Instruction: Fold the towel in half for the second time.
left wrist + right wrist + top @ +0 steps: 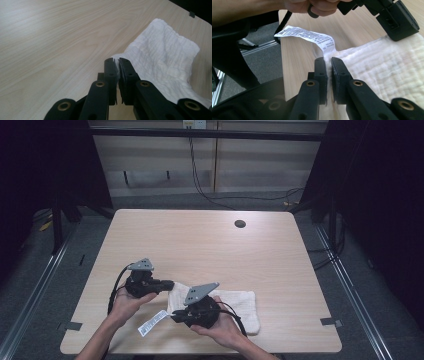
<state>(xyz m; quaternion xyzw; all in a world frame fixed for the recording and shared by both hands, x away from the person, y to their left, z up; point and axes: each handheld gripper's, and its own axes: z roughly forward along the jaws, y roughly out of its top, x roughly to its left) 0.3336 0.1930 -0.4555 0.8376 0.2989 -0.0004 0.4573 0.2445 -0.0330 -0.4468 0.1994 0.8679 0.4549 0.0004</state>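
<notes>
A white folded cloth (239, 306) lies flat near the wooden table's front edge, with a printed label (152, 322) sticking out at its left. My left gripper (170, 284) is shut on the cloth's far left corner. In the left gripper view its jaws (117, 61) pinch that corner, and the cloth (162, 62) spreads away to the right. My right gripper (175, 317) is shut on the near left corner. In the right gripper view its jaws (329, 60) clamp the cloth's (382, 67) edge just below the label (307, 35), with the left gripper (397, 22) beyond.
The wooden table (200, 240) has a round cable hole (240, 224) near its far edge. Grey tape marks sit at the front left (73, 325) and front right (331, 322). Dark floor, rails and cables surround the table.
</notes>
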